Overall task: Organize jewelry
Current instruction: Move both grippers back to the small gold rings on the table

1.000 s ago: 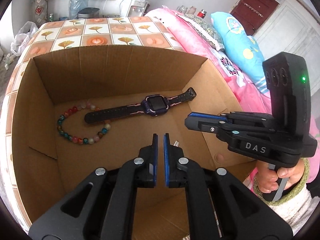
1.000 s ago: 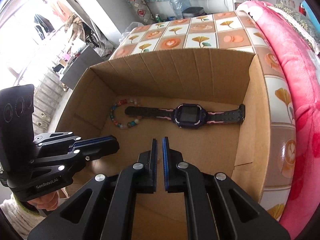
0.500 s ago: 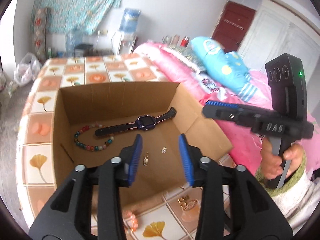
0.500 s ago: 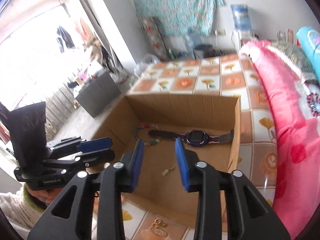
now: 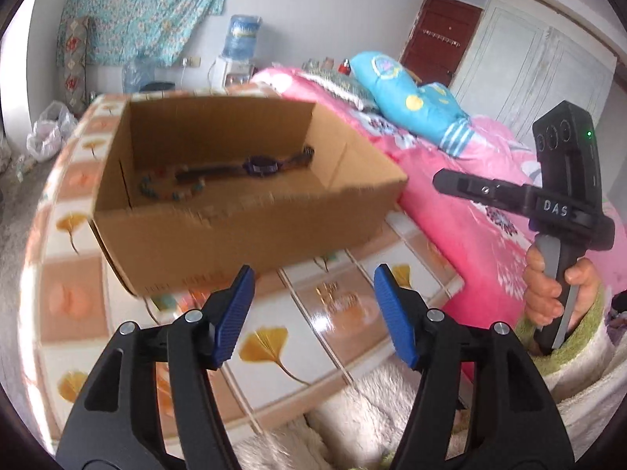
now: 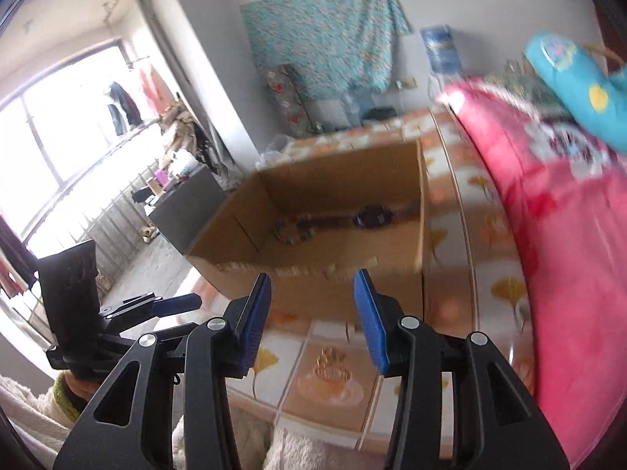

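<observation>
An open cardboard box [image 5: 235, 235] stands on the tiled table [image 5: 266, 348]. Inside it lie a purple-faced watch [image 5: 258, 164] and a bead bracelet [image 5: 164, 190], both blurred. A gold piece of jewelry [image 5: 333, 293] rests on the table in front of the box. My left gripper [image 5: 314, 270] hovers over the table's near part, jaws opening, nothing between them. My right gripper [image 6: 312, 278] hangs likewise before the box [image 6: 345, 180], jaws opening and empty, above the gold piece [image 6: 333, 360]. The watch [image 6: 372, 217] and bracelet [image 6: 290, 231] show beyond it.
Pink bedding [image 5: 470, 215] with a blue pillow [image 5: 415, 105] borders the table on the right. A person's hand [image 5: 548, 293] holds the right gripper's handle. Something small and coloured [image 5: 184, 297] lies blurred by the box's front corner. Fluffy white fabric [image 5: 352, 411] lies below the table edge.
Both grippers pulled back out of the box to the table's near side and went from shut to open. Two small pieces showed on the box floor half a second ago.
</observation>
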Available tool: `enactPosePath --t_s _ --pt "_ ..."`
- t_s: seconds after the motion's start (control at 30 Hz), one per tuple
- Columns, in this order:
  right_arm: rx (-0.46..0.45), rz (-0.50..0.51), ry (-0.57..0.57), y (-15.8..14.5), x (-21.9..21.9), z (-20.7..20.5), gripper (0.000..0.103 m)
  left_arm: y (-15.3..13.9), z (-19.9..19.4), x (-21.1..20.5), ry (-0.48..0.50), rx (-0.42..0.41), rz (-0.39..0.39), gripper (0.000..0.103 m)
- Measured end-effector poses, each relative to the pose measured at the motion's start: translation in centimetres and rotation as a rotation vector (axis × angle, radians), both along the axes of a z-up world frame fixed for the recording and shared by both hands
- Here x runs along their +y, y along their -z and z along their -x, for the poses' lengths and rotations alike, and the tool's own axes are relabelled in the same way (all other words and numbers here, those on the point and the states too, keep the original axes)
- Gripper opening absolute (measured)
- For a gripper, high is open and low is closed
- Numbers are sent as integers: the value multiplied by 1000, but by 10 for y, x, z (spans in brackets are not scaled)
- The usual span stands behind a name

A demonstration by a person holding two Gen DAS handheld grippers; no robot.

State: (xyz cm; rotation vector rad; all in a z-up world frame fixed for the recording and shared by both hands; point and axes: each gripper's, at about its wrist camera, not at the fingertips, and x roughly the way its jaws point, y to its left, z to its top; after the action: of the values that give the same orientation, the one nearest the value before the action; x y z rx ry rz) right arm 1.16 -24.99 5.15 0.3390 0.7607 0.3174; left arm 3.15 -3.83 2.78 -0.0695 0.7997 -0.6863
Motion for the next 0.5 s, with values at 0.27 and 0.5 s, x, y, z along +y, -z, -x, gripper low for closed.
enactPosePath --t_s 0.27,0.5 --pt "156 117 86 80 9 0 29 53 2 -41 31 36 -113 57" --pt "177 151 90 103 12 -1 27 73 -8 -72 82 -4 -190 29"
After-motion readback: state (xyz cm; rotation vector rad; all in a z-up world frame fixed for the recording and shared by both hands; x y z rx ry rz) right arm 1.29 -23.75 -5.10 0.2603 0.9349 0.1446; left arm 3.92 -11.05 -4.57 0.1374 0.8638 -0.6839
